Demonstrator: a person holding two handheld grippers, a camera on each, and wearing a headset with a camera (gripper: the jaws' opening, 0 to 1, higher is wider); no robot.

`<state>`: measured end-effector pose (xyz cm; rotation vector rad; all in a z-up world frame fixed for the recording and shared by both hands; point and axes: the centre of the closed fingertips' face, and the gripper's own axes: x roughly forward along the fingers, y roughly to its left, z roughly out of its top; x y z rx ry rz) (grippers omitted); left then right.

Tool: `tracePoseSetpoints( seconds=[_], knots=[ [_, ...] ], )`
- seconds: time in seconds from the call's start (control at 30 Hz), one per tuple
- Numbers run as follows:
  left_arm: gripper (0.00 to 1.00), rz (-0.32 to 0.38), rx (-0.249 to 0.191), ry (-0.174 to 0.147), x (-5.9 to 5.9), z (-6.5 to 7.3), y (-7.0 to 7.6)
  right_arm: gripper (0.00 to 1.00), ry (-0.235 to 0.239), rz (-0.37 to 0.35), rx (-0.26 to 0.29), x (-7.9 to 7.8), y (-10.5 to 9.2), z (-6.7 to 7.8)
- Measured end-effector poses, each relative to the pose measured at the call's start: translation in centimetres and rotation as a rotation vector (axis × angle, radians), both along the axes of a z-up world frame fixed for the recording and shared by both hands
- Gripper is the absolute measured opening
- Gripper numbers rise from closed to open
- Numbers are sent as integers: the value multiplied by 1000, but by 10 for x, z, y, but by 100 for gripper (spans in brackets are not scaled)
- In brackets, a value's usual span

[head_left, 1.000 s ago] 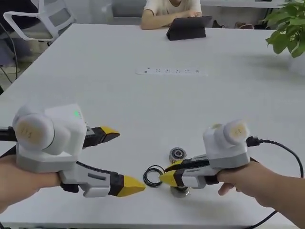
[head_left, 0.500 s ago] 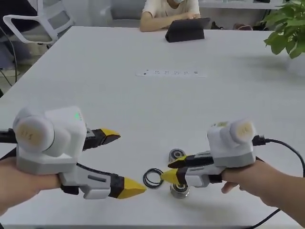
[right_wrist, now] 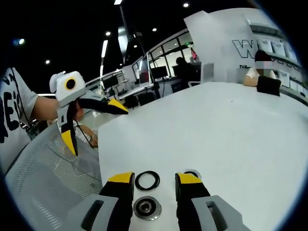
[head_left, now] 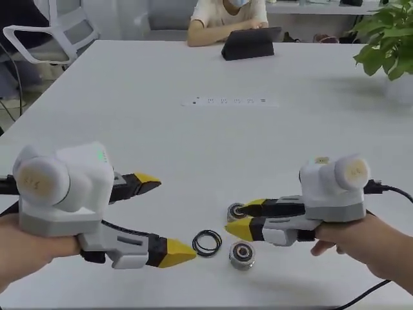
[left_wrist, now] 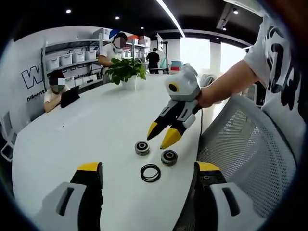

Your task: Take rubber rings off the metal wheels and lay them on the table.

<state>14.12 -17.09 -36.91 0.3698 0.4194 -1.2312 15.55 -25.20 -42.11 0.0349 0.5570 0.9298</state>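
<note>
Right gripper (head_left: 237,217) backed off the rubber ring (head_left: 207,243), jaws slightly apart, empty. Ring lies flat on table (head_left: 193,142), metal wheels (head_left: 242,254) just right of it. Left gripper (head_left: 175,217) left of ring, jaws wide apart.

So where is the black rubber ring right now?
In the head view the rubber ring lies flat on the table, just left of the nearer metal wheel and right of the lower jaw of the left gripper.
</note>
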Motion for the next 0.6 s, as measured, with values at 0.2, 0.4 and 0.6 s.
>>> tracePoseSetpoints(
  seconds=[0.2,0.4,0.6],
  knots=[
    [76,20,-21,0,3,4,1,37,-53,-32,12,1,-11,16],
    [76,21,-20,-10,4,7,1,42,-86,-47,5,-2,-22,23],
    [76,15,-15,-28,4,12,-1,47,-114,-66,10,-6,-32,32]
  ],
)
